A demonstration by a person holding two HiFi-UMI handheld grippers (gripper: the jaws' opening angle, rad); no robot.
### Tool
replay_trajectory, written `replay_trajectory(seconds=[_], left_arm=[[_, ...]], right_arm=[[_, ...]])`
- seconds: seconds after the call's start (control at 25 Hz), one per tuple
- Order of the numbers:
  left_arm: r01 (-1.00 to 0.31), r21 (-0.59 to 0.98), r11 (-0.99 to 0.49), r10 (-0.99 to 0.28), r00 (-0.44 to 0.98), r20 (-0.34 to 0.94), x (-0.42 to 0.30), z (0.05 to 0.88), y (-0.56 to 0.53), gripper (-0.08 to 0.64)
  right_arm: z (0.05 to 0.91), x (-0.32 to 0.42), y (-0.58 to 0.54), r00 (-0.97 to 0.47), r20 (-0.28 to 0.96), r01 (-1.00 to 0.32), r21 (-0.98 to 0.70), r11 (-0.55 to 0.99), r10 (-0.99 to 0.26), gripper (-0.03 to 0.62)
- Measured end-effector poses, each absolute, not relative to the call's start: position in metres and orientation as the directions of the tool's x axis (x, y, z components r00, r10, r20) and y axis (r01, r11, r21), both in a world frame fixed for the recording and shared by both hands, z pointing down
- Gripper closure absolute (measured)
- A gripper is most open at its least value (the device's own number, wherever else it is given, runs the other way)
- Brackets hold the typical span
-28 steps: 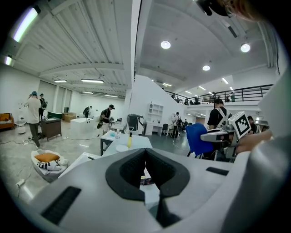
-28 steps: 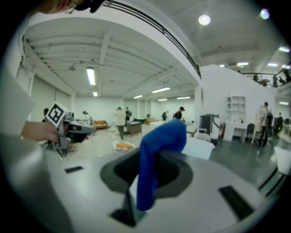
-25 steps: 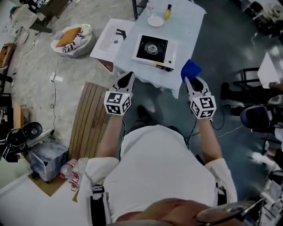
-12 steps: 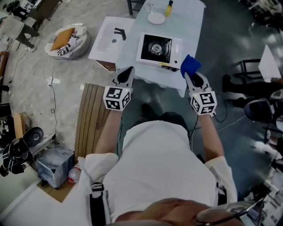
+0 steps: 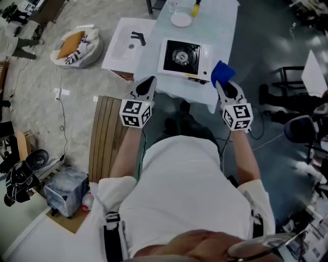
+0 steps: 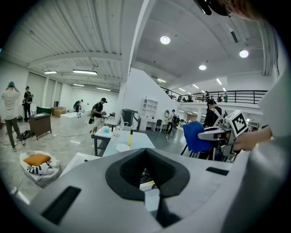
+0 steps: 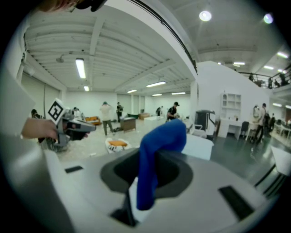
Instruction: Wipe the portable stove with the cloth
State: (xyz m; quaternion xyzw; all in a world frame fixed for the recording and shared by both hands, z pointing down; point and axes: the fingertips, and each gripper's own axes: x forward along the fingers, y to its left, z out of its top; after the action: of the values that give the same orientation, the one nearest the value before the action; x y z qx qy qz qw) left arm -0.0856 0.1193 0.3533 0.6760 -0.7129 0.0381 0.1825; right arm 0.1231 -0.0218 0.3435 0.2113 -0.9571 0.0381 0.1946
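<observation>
The portable stove (image 5: 185, 57), white with a black top and a round burner, sits on the pale table (image 5: 225, 30) ahead of me. A blue cloth (image 5: 222, 72) sticks up from my right gripper (image 5: 225, 86), which is shut on it just off the table's near right corner. The right gripper view shows the cloth (image 7: 157, 154) pinched between the jaws and folded over at its top. My left gripper (image 5: 147, 86) is shut and holds nothing, near the table's front left edge. In the left gripper view the stove (image 6: 148, 175) peeks past the closed jaws.
A white plate (image 5: 181, 19) and a yellow bottle (image 5: 196, 8) stand at the table's far end. A white sink unit (image 5: 127, 42) adjoins the table's left side; a slatted wooden panel (image 5: 105, 138) lies on the floor below. Several people stand farther back in the hall.
I have stepped closer to the table, so the stove sits nearer my grippers. Both grippers keep their hold and spacing; the cloth stays in the right one.
</observation>
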Motion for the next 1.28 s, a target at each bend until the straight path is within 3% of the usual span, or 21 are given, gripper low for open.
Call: replay_trajectory(seconds=[0.68, 1.28], left_arm=[[-0.972, 0.210, 0.109, -0.925, -0.022, 0.378, -0.091, 0.396, 0.016, 0.528], [-0.972, 0.228, 0.051, -0.878, 0.065, 0.474, -0.064, 0.446, -0.067, 0.528]], right_arm=[[0.407, 0.090, -0.122, -0.830, 0.470, -0.372, -0.062, 0.926, -0.302, 0.500], [0.480, 0.094, -0.208, -0.802, 0.535, -0.384, -0.117, 0.916, -0.268, 0.500]])
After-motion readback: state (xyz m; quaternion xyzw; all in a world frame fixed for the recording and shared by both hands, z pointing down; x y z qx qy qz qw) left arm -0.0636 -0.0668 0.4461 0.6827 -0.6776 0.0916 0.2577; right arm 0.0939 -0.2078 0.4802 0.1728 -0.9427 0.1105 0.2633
